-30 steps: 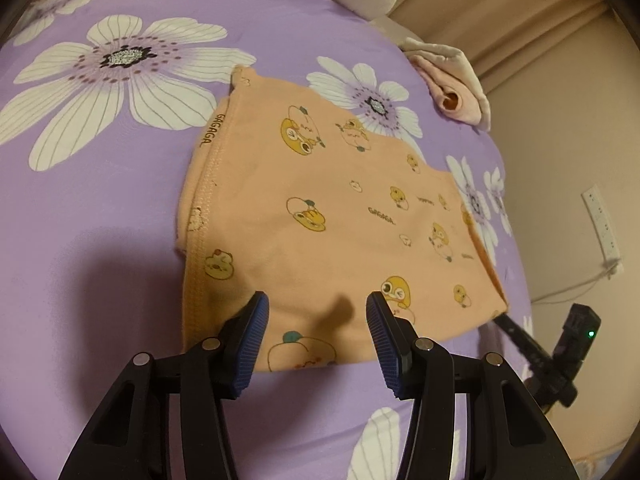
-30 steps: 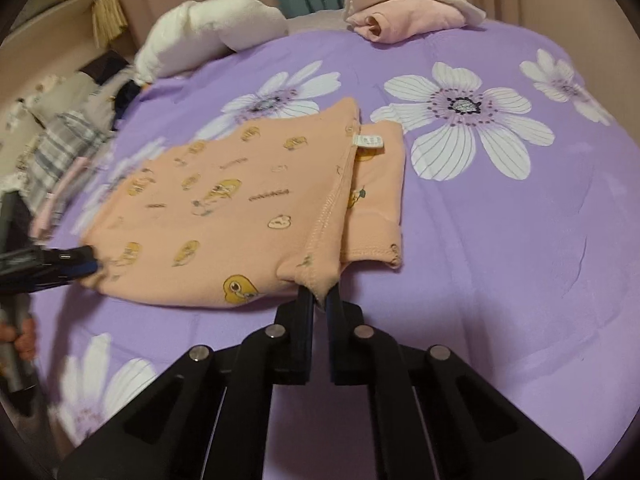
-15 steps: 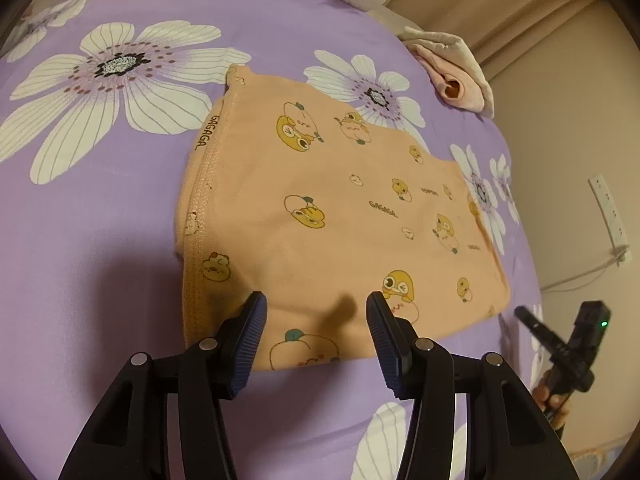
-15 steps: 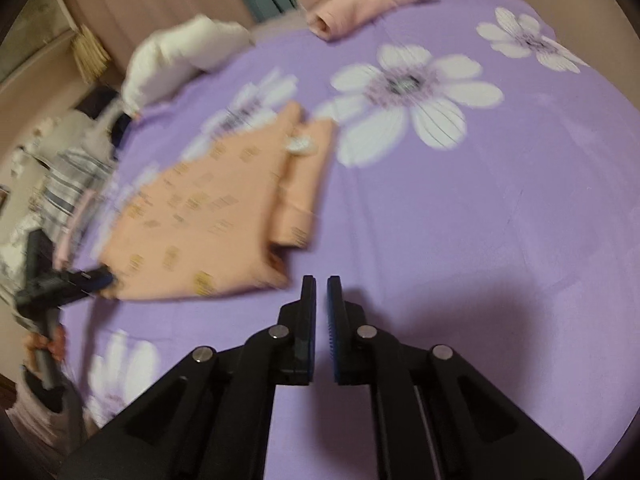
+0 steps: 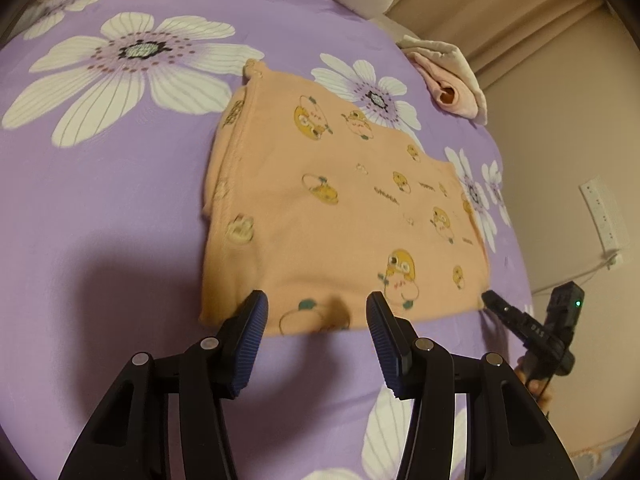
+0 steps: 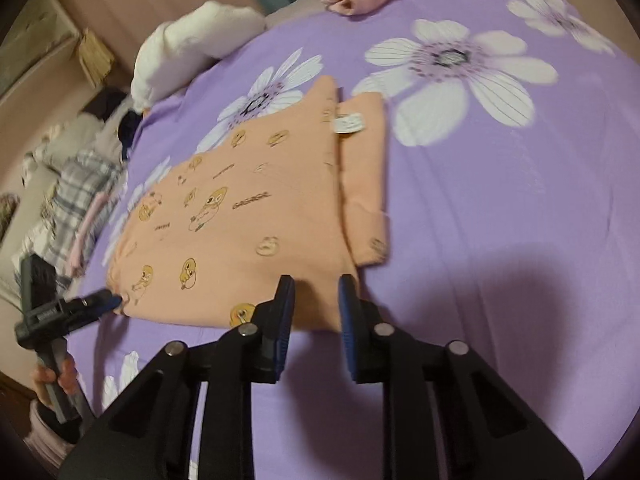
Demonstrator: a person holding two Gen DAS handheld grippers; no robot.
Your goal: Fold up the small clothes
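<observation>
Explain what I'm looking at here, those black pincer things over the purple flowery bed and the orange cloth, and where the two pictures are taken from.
There is no robot here. A person holds a two-fingered tool in each hand, and each tool carries a wide-angle camera that looks along its fingers. One picture comes from the left hand-held gripper, the other from the right hand-held gripper. Each tool also shows at the edge of the other's picture, with a bit of the person's hand around its handle.

On the purple bedspread lies a small orange garment printed with little cartoon animals, partly folded. Further back are a rolled pink cloth and a white pillow.

Nothing is held. The left one's jaws stand open at the garment's near edge. The right one's jaws have just been opening, with the garment's near corner beyond their tips and no cloth pinched.
</observation>
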